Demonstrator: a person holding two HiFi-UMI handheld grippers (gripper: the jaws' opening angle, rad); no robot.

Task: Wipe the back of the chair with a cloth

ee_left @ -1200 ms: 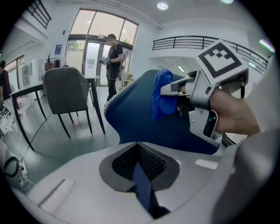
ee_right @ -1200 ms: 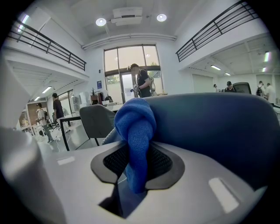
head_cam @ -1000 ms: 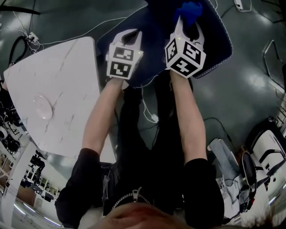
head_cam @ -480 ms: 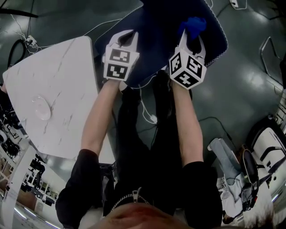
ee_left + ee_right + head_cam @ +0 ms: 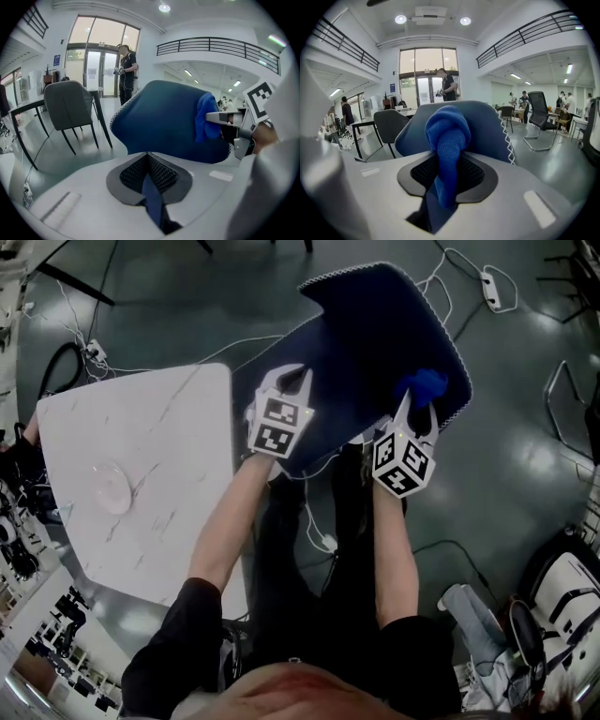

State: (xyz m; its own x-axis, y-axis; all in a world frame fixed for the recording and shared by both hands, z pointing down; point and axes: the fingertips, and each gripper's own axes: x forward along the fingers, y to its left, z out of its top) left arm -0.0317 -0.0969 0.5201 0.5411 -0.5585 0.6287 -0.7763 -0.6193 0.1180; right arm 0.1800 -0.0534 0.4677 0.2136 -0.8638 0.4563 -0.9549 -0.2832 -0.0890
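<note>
We are standing over a grey floor (image 5: 506, 456), with a white marbled table (image 5: 159, 427) lying to our left. The blue chair (image 5: 375, 343) is standing just beyond the table's corner, its white-stitched back facing us. Our forearms are reaching forward to it, well apart from each other. The left gripper (image 5: 291, 385) is sitting at the chair's left edge, its jaws closing almost together on a thin dark blue strip that looks like that edge. The right gripper (image 5: 419, 409) is clamping the cloth (image 5: 424, 385), a bright blue bunch sticking out past the jaws. The cloth is pressing against the right side of the chair's back, near the stitched rim.
</note>
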